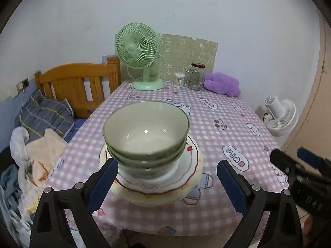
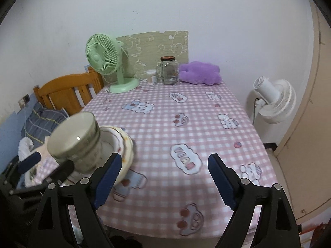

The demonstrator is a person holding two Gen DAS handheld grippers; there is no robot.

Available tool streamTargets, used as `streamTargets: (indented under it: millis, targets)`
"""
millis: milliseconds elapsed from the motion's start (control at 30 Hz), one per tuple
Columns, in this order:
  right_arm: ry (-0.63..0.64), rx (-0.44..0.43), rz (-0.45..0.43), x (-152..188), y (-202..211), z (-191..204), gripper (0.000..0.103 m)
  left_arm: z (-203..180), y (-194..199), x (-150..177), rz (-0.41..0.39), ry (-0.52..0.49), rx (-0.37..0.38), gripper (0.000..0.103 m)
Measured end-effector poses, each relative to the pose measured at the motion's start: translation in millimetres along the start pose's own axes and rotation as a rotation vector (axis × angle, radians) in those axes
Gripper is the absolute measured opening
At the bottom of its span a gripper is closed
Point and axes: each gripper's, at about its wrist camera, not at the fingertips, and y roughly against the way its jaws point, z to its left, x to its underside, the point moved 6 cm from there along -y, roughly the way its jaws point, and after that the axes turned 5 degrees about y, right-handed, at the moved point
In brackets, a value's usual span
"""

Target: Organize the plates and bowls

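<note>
Blk left gripper [image 1: 166, 183] frame, blue pads [image 1: 102, 184] (silver screws)

Glossy ceramic bowls [image 1: 145, 132]; cloth tablecloth [image 1: 219, 136].

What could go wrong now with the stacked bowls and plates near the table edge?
1. The stack of bowls stands tall on the plates; a bump from the open left gripper could topple it.
2. The plates sit close to the table's near edge, so a push might slide them off.

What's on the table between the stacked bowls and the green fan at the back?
Nothing: in the left wrist view, only bare checked tablecloth lies between the stacked bowls and the green fan.
</note>
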Motion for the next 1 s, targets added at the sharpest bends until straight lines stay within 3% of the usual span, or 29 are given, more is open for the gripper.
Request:
streamTargets:
  millis: [367,1000]
  targets:
    - [-0.022,0.017,-0.059,31.1,9.1,-13.0,0.087,-17.3,0.9,28.8,-0.027,-0.029,0.002,0.097]
    - [-0.013,0.022,-0.098,31.3,7.2,-15.7,0.087,-23.0,3.5,29.4,-0.047,-0.042,-0.004,0.097]
